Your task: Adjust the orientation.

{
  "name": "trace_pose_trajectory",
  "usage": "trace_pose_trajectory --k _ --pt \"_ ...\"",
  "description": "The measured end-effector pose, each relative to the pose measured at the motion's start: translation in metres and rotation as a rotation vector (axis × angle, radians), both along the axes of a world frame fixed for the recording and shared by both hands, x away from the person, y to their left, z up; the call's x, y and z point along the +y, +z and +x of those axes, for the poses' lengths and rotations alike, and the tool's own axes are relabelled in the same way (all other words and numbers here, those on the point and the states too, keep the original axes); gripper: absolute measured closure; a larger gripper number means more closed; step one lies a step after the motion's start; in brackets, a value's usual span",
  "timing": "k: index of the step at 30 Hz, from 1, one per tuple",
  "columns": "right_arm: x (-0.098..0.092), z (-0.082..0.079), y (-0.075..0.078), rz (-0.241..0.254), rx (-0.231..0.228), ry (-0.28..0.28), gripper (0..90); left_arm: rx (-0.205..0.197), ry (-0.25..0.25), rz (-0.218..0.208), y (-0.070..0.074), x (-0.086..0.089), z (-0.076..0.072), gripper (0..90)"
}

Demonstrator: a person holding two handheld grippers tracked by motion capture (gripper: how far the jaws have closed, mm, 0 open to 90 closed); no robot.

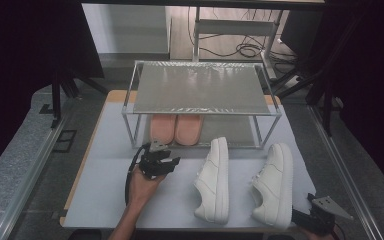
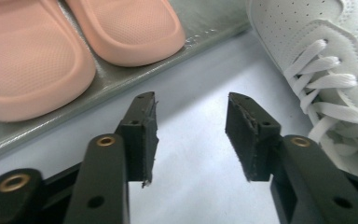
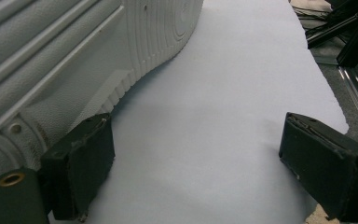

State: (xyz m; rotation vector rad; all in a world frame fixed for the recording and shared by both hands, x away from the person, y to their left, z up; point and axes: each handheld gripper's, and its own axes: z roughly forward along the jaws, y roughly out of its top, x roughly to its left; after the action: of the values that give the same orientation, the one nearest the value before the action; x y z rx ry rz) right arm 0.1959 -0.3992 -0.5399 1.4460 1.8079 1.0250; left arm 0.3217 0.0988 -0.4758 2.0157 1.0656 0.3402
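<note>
My left gripper (image 2: pixel 191 135) stands half open over bare matte table (image 2: pixel 196 186), holding nothing; ahead of it to the left sit the smooth, rounded pink slippers (image 2: pixel 74 42) on the metal shelf (image 2: pixel 107 79), with a laced white sneaker (image 2: pixel 326 60) to its right.

My right gripper (image 3: pixel 196 168) gapes wide, empty, its left pad beside another sneaker's ribbed rubber sole (image 3: pixel 65 74).

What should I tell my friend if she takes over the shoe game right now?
Left gripper: open, nothing between its jaws, just in front of the pink slippers.
Right gripper: open and empty, at the near right corner, beside the right white sneaker.
Things: both slippers sit side by side on the lower shelf of the metal rack. The left white sneaker and the right one lie on the table in front of the rack.
Done: the slippers look shelved.
Left: probably the two sneakers go on the rack next; its top shelf is free.
</note>
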Motion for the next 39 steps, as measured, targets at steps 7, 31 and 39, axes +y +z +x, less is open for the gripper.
trace_pose_trajectory --k 7,31,39 --pt "0.000 0.000 0.000 -0.002 0.002 0.000 9.9 0.002 -0.014 0.021 0.004 0.008 -0.013 40.8" --pt "0.000 0.001 0.001 -0.007 0.005 0.002 10.1 0.025 0.024 0.088 -0.016 0.062 -0.060 13.4" --pt "0.000 0.001 0.002 -0.010 0.020 0.003 10.5 0.051 0.075 0.103 -0.033 0.082 -0.075 13.5"
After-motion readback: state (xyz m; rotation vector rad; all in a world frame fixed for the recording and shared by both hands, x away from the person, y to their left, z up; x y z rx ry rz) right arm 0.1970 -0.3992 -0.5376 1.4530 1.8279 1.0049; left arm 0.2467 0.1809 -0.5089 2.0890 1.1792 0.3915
